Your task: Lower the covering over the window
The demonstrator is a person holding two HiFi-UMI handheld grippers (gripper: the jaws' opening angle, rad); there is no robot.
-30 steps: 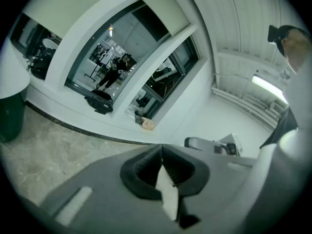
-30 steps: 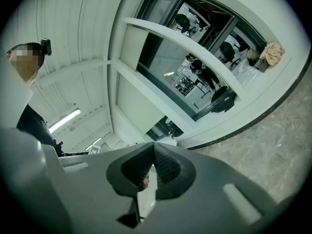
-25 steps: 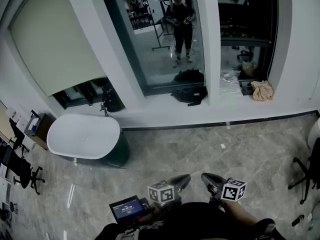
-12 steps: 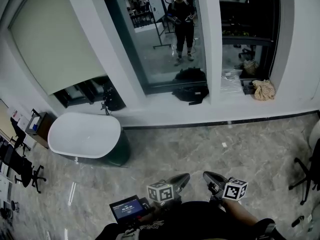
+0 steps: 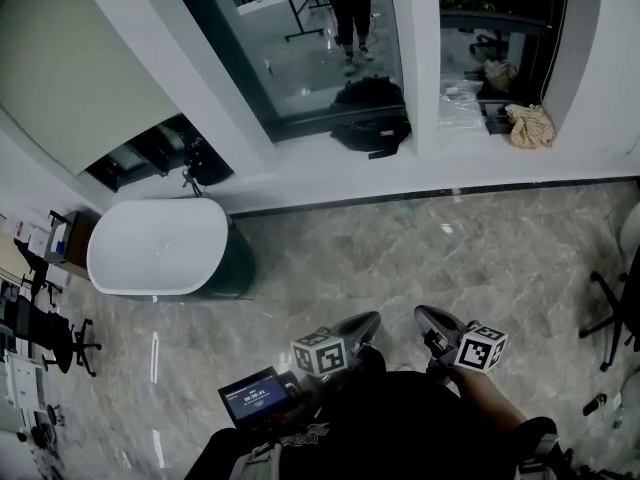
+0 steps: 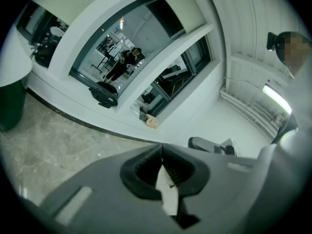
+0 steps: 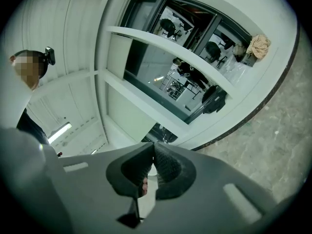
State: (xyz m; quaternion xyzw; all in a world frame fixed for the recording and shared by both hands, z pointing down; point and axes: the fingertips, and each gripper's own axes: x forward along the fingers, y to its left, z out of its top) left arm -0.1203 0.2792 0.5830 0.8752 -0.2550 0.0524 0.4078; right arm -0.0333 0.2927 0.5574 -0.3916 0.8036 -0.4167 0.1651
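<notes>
Three windows run along the far wall. The left one has a beige roller blind (image 5: 70, 78) drawn most of the way down, with a dark strip of glass under it. The middle window (image 5: 300, 48) and the right window (image 5: 490, 28) are uncovered, and the middle glass reflects a standing person. My left gripper (image 5: 365, 323) and right gripper (image 5: 428, 318) sit close to my body at the bottom, far from the windows. Both are shut and empty, jaws meeting in the left gripper view (image 6: 162, 147) and the right gripper view (image 7: 154, 145).
A white oval tub (image 5: 150, 248) stands on the marble floor under the left window. A black bag (image 5: 370, 133) and a beige cloth (image 5: 528, 123) lie on the sill. An office chair (image 5: 620, 308) is at the right and more chairs (image 5: 40, 328) at the left.
The head view has tipped further down, so the windows and tub have slid up and left in the picture. Both grippers stay shut in nearly the same place.
</notes>
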